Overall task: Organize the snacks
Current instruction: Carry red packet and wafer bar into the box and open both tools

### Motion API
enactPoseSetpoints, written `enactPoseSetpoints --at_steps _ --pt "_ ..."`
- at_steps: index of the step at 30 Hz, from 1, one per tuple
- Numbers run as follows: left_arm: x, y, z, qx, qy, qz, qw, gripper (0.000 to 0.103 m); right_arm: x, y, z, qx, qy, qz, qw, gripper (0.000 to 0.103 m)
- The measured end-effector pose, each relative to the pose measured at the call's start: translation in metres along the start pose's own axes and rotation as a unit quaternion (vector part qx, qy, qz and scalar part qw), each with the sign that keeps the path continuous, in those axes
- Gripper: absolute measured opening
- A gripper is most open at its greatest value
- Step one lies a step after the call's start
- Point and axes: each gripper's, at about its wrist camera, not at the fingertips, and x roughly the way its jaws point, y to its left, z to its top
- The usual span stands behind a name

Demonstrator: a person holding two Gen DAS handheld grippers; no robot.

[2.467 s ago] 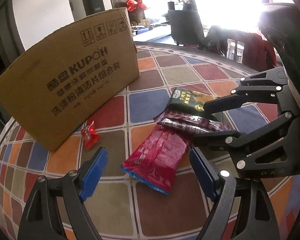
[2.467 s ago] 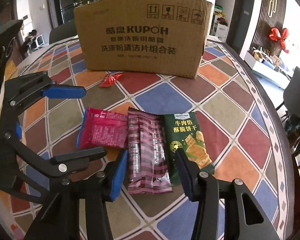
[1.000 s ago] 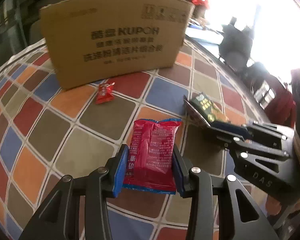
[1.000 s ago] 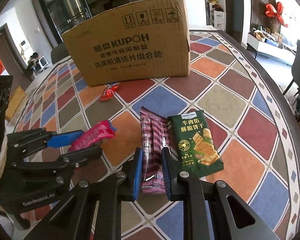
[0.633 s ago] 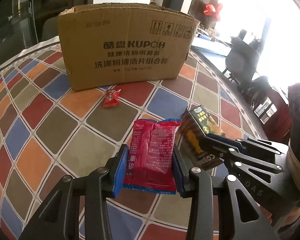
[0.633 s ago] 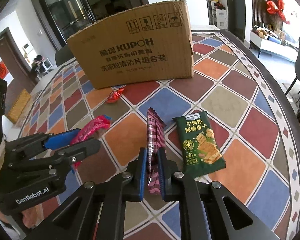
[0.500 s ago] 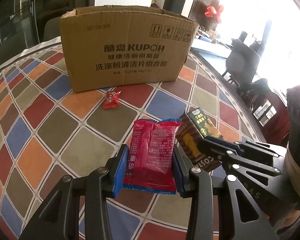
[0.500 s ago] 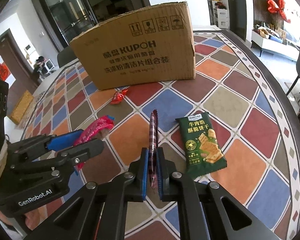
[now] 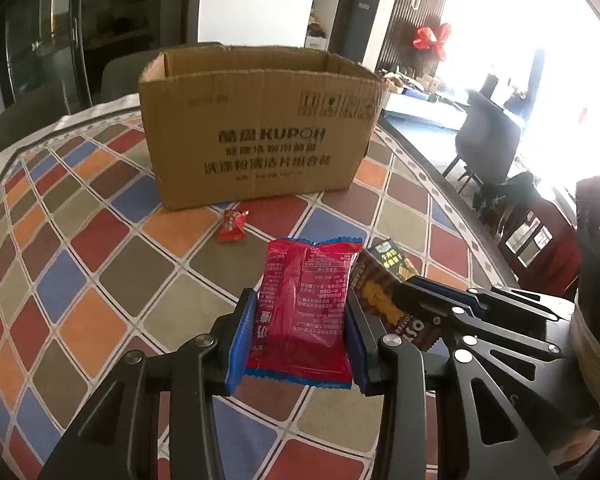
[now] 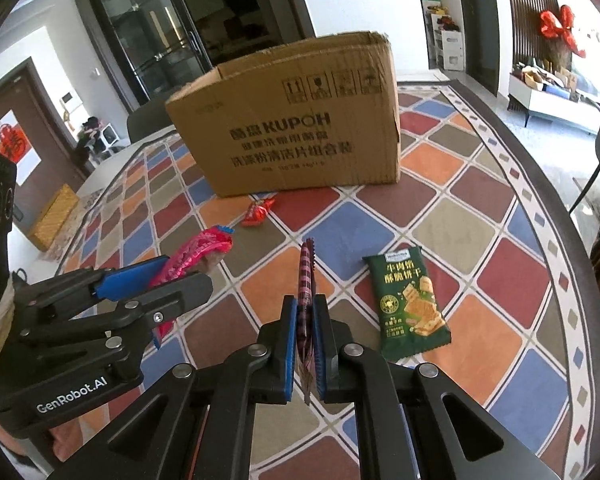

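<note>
My left tongs (image 9: 300,344) grip a red snack packet (image 9: 306,308) flat between blue pads (image 9: 242,336), raised clear of the patchwork-tiled counter (image 9: 80,240). In the left wrist view a small red candy (image 9: 232,225) lies on the counter at about 11 o'clock from that packet, just in front of the open cardboard box (image 9: 260,136), which stands at 12 o'clock with its printed side facing me. At 3 o'clock of the red packet my right tongs (image 9: 432,304) reach in from the side, clamped on a dark brown snack bar (image 9: 374,292).

In the right wrist view my left tongs (image 10: 156,280) sit at 9 o'clock with the red packet (image 10: 198,250) pinched in them. My right tongs (image 10: 308,340) are closed narrowly on the striped bar (image 10: 306,276), held edge-on and upright, pointing toward the box (image 10: 292,136). The candy (image 10: 257,212) rests near the box's foot. A green biscuit packet (image 10: 408,300) lies flat on the counter (image 10: 480,320) at 3 o'clock of the bar, untouched.
</note>
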Motion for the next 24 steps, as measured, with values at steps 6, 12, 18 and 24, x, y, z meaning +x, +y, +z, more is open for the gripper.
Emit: enactPoseSetpoints --at_steps 6,12,18,24 --pt "-0.012 -0.001 0.008 0.0 -0.017 0.006 0.9998 0.041 -0.011 0.004 0.008 -0.008 -0.015 0.001 1.0 0.009" --pt "-0.023 0.0 0.023 0.0 -0.035 0.011 0.9993 0.041 -0.023 0.01 0.023 -0.016 -0.04 0.003 0.999 0.009" --pt "-0.036 0.003 0.043 0.007 -0.064 0.022 0.9977 0.041 -0.035 0.015 0.042 -0.026 -0.069 0.0 0.997 0.009" --pt "-0.045 0.006 0.066 0.012 -0.086 0.033 0.9956 0.041 -0.045 0.018 0.064 -0.035 -0.097 -0.004 0.995 0.009"
